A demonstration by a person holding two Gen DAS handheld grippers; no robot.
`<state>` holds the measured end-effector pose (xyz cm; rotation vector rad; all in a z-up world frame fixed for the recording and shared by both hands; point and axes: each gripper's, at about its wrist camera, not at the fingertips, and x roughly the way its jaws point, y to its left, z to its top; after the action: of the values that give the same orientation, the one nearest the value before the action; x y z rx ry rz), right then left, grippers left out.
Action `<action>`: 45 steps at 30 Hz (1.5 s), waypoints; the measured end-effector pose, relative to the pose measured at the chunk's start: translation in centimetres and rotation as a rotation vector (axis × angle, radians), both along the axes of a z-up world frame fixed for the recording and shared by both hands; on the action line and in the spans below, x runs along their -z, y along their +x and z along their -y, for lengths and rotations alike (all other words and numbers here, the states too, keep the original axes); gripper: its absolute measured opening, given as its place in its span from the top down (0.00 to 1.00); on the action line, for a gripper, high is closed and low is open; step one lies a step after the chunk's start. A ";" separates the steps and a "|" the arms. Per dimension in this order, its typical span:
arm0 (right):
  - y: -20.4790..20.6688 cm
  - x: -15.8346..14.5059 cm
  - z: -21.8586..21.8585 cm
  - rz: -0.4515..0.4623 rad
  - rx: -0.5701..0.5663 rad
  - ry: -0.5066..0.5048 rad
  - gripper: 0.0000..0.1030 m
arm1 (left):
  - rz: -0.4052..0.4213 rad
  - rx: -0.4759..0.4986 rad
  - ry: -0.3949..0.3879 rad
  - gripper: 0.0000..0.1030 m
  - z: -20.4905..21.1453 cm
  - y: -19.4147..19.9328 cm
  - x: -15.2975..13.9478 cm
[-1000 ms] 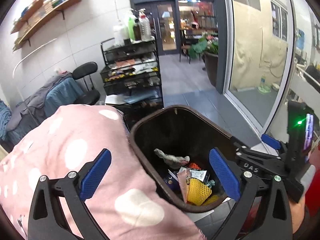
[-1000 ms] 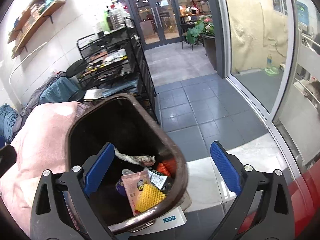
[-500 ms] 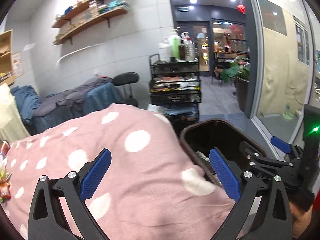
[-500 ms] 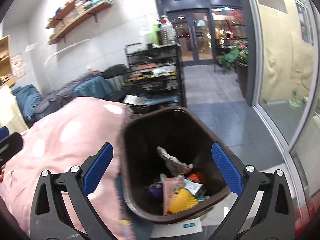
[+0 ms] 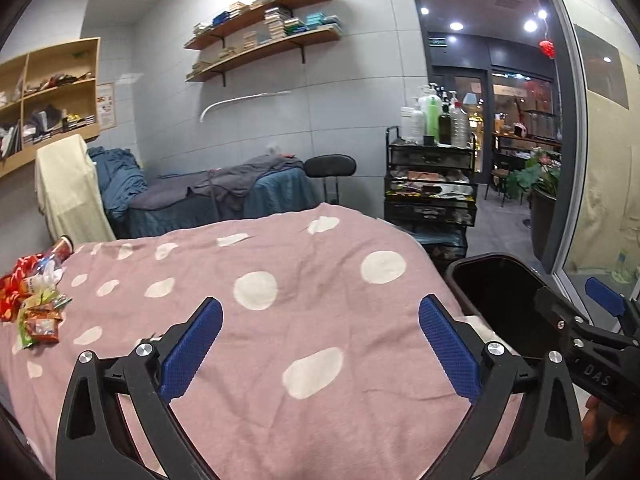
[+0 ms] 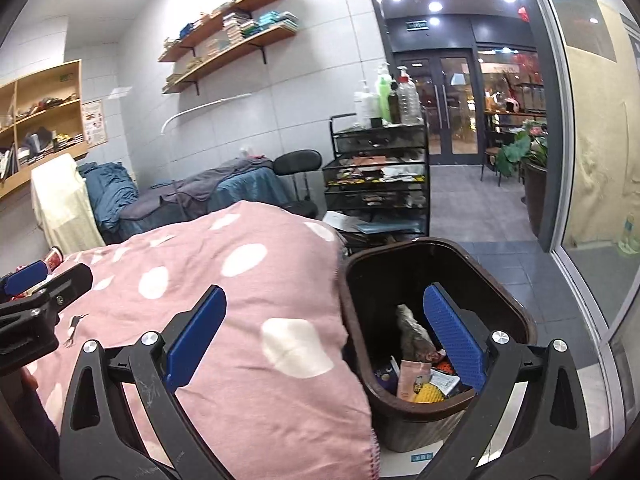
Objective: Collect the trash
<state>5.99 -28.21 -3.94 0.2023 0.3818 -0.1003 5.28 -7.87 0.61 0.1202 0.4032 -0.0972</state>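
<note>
Both tools gape empty: left tool (image 5: pixel 320 344) over the blanket (image 5: pixel 280 320); right tool (image 6: pixel 324 336) by the bin (image 6: pixel 516 312); wrappers (image 5: pixel 38 312), seemingly, far left.

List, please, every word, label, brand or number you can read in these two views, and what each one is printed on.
"DAS" (perhaps with a letter cut off before it): on the black body of the right tongs, seen in the left wrist view.
Too small or blurred to read: the snack wrappers on the pink spotted blanket, the packets in the brown bin, the wall poster, the sign above the doors.
</note>
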 end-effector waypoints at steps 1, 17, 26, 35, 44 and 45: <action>-0.4 -0.1 -0.6 0.010 -0.019 -0.003 0.05 | 0.004 -0.013 -0.008 0.05 -0.5 -0.3 0.0; -5.7 -1.0 -6.1 0.129 -0.083 -0.055 0.05 | 0.130 -0.174 -0.036 0.05 -4.6 -5.9 0.7; -6.6 -1.5 -7.1 0.152 -0.098 -0.066 0.05 | 0.140 -0.224 -0.064 0.05 -6.4 -6.4 0.6; -6.7 -1.6 -7.1 0.152 -0.098 -0.064 0.05 | 0.143 -0.220 -0.062 0.05 -6.4 -6.6 0.7; -6.4 -1.4 -6.7 0.144 -0.099 -0.056 0.05 | 0.131 -0.224 -0.060 0.05 -6.4 -6.5 0.9; -6.4 -1.4 -6.7 0.144 -0.100 -0.055 0.05 | 0.130 -0.222 -0.061 0.05 -6.4 -6.5 0.9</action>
<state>-0.42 -21.47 -2.51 0.1347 0.2448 0.0024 -1.18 -1.50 -0.32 0.0210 0.2818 0.1168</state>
